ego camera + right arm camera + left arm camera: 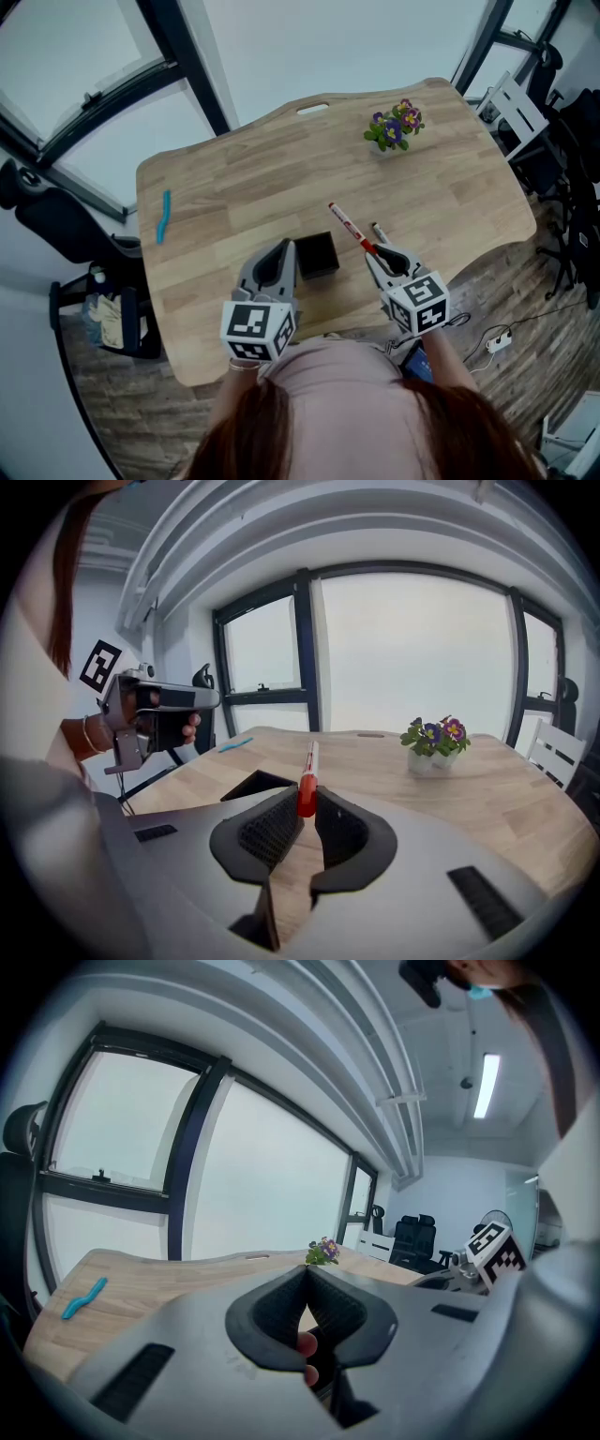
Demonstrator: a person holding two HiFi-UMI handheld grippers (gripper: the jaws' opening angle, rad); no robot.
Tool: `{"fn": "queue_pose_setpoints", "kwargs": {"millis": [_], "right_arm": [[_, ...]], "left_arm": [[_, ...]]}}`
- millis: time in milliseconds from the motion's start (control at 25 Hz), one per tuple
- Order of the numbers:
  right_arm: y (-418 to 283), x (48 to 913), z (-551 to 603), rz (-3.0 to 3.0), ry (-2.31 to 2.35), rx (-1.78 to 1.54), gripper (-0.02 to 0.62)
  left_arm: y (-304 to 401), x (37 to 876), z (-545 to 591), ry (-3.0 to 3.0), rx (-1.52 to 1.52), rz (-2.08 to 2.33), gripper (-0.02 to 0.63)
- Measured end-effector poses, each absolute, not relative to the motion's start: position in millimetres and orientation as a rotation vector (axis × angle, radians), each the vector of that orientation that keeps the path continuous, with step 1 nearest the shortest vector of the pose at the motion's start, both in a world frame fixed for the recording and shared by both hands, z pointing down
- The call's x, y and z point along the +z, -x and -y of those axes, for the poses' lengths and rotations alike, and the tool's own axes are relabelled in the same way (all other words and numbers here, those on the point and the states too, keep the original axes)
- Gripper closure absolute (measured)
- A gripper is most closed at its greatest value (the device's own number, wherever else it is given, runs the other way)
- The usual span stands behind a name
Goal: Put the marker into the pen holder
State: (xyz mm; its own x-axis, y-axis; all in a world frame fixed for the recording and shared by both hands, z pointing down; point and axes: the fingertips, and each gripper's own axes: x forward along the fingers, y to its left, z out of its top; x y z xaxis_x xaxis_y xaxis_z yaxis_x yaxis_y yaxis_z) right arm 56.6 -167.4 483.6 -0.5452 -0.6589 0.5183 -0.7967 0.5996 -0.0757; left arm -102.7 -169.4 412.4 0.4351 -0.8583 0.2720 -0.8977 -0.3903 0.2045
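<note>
My right gripper (pixel 377 253) is shut on the red cap end of a red and white marker (pixel 349 225), whose white body points away over the table. In the right gripper view the marker (pixel 307 782) stands between the pads of the right gripper (pixel 306 797). The black square pen holder (pixel 317 254) sits on the table just left of the marker and also shows in that view as the pen holder (pixel 253 784). My left gripper (pixel 287 247) hovers at the holder's left side; in its own view the left gripper (pixel 307 1271) has its jaws together with nothing between them.
A small pot of purple flowers (pixel 395 126) stands at the table's far right. A blue strip (pixel 164 217) lies near the left edge. A dark pen (pixel 379 230) lies just right of the marker. Office chairs and a cable strip (pixel 498 341) surround the wooden table (pixel 441 197).
</note>
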Motion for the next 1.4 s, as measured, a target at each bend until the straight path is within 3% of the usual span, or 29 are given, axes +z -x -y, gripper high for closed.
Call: {"fn": "queue_pose_setpoints", "kwargs": {"millis": [1400], "right_arm": [[-24.4, 503.5, 128.3, 2.279, -0.699, 0.403, 0.543]], "left_arm": [[99.4, 422.2, 168.0, -2.354, 0.158, 1.486, 0.606]]}}
